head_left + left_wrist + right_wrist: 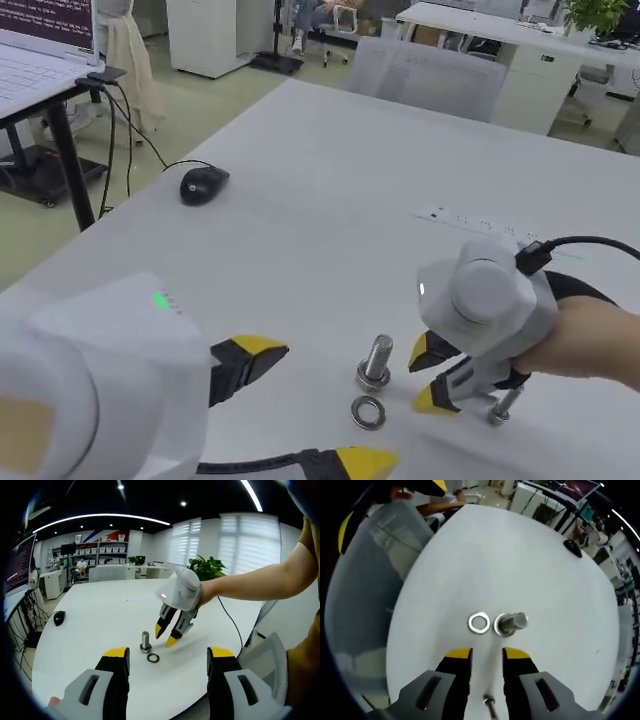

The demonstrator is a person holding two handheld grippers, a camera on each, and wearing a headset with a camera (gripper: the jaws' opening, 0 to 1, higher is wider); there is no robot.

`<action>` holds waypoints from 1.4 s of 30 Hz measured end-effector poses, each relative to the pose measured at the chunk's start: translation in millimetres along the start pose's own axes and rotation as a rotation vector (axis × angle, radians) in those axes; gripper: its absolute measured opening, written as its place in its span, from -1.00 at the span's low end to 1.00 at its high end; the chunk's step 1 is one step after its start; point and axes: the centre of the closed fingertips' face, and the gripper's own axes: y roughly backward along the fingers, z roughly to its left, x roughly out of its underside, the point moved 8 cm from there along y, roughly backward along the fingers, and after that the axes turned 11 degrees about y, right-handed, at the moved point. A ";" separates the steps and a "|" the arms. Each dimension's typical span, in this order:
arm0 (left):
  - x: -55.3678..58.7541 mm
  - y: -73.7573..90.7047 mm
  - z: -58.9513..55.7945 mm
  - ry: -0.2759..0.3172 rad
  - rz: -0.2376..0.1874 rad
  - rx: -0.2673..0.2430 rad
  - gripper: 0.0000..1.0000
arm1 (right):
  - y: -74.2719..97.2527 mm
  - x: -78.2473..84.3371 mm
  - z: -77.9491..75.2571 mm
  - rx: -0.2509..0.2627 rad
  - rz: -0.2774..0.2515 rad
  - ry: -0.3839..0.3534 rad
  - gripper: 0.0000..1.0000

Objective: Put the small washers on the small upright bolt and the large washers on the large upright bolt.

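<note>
now right hand-held gripper hovers, jaws apart, beside large bolt.

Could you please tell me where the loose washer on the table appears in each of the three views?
Head view: loose washer low centre, just below the large upright bolt.
Left gripper view: washer near centre, lower right of the bolt.
Right gripper view: washer centre, left of the bolt.
Shared landmark: that bolt.
</note>
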 end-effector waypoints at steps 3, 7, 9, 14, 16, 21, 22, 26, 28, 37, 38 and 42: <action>-0.8 2.2 -2.1 -0.005 -0.005 0.004 0.24 | -3.9 -2.4 5.7 -0.001 -0.020 -0.024 -0.50; -0.2 4.5 -2.3 -0.006 -0.002 0.004 0.24 | -8.8 -5.7 10.2 -0.004 -0.033 -0.048 -0.50; 0.2 6.3 -2.2 -0.007 -0.003 0.005 0.24 | -11.5 -7.3 12.5 -0.007 -0.038 -0.059 -0.50; 0.7 8.6 -1.0 -0.007 -0.003 0.004 0.24 | -16.7 -10.0 16.2 -0.015 -0.048 -0.099 -0.49; 0.9 8.6 -0.6 -0.007 0.001 0.003 0.24 | -19.2 -11.6 17.0 -0.016 -0.057 -0.163 -0.48; 0.8 8.1 0.3 -0.005 -0.004 0.003 0.23 | -28.3 -11.7 14.4 -0.010 -0.075 -0.204 -0.43; 0.9 8.0 1.1 -0.005 -0.005 0.001 0.23 | -31.0 -11.6 14.7 -0.007 -0.070 -0.202 -0.42; 1.7 8.1 3.5 0.008 -0.008 -0.004 0.23 | -35.7 -11.4 12.7 -0.001 -0.070 -0.231 -0.39; 2.4 7.6 4.7 0.012 -0.009 -0.009 0.23 | -38.7 -11.5 12.5 -0.007 -0.067 -0.236 -0.39; 3.4 4.2 7.7 0.027 -0.013 -0.019 0.23 | -42.4 -22.0 10.8 -0.021 -0.097 -0.225 -0.40; 3.5 4.2 7.9 0.030 -0.015 -0.020 0.23 | -42.5 -21.9 10.5 -0.026 -0.098 -0.229 -0.40; 4.9 4.4 8.1 0.033 -0.013 -0.025 0.23 | -42.4 -23.6 10.4 -0.034 -0.090 -0.208 -0.41</action>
